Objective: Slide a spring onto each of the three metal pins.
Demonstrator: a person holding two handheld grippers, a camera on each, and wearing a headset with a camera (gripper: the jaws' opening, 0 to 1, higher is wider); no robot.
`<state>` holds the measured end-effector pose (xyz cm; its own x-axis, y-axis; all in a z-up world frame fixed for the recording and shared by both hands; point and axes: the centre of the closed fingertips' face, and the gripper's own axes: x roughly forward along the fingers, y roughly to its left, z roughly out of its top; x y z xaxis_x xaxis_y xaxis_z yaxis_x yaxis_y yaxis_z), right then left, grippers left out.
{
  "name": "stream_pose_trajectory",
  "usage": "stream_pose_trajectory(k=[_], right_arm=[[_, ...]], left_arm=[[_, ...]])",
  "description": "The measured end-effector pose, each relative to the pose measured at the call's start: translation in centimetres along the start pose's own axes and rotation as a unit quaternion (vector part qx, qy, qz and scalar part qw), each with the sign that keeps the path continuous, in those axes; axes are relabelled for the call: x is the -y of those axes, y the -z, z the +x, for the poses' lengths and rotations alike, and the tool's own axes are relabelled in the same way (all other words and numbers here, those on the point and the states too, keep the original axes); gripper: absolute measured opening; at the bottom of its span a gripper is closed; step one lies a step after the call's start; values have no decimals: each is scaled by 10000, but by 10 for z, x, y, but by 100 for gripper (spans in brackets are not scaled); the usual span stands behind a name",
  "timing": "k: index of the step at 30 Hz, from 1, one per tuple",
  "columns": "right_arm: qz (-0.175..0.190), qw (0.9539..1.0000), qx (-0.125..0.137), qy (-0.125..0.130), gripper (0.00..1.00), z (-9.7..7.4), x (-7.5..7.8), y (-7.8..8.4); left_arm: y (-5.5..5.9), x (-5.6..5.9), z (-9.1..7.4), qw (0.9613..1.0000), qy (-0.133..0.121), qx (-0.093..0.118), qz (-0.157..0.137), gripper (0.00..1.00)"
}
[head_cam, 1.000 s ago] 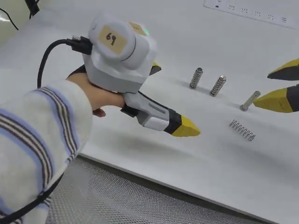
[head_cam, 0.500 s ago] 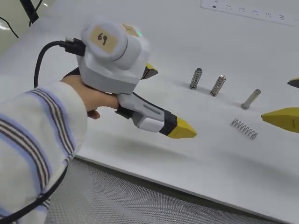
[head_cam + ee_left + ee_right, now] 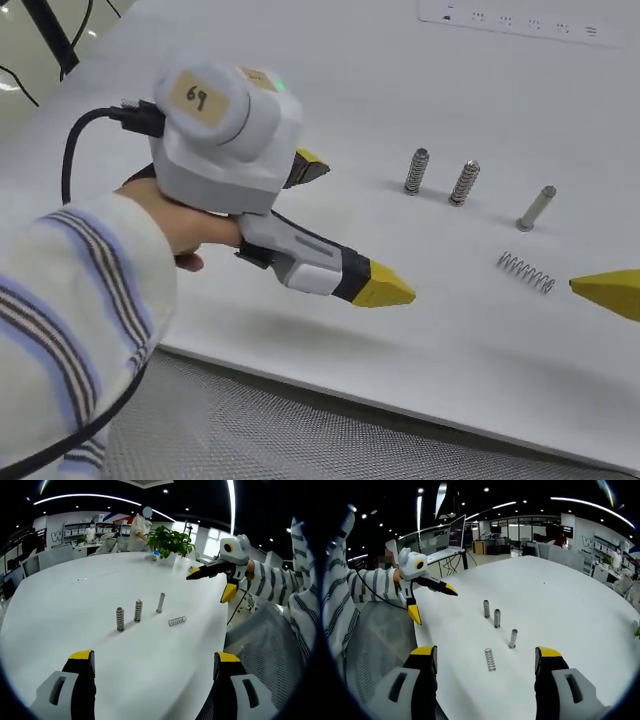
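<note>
The right gripper [image 3: 486, 652], jaws spread, is facing the last loose spring [image 3: 490, 660] — next, probably pinching it and threading the bare pin [image 3: 512, 638].

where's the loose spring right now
The loose spring lies flat on the white table, at the right of the head view, just nearer the person than the bare pin.
</note>
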<state>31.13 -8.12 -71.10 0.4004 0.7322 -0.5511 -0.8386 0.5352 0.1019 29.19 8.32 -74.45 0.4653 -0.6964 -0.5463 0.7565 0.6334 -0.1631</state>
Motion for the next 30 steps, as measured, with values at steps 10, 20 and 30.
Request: stream_pose_trajectory(k=[10,20,30], right_arm=[[461,9975,500,182,93,-5,6,2],[417,9978,429,279,99,-2,7,7],[463,9978,333,344,99,-4,5,10]], left_arm=[[1,-3,-9,9999,-2,44,-164,97],[5,-5,-6,9998,17,-119,-128,97],[11,-2,-3,9992,188,-326,-94,96]])
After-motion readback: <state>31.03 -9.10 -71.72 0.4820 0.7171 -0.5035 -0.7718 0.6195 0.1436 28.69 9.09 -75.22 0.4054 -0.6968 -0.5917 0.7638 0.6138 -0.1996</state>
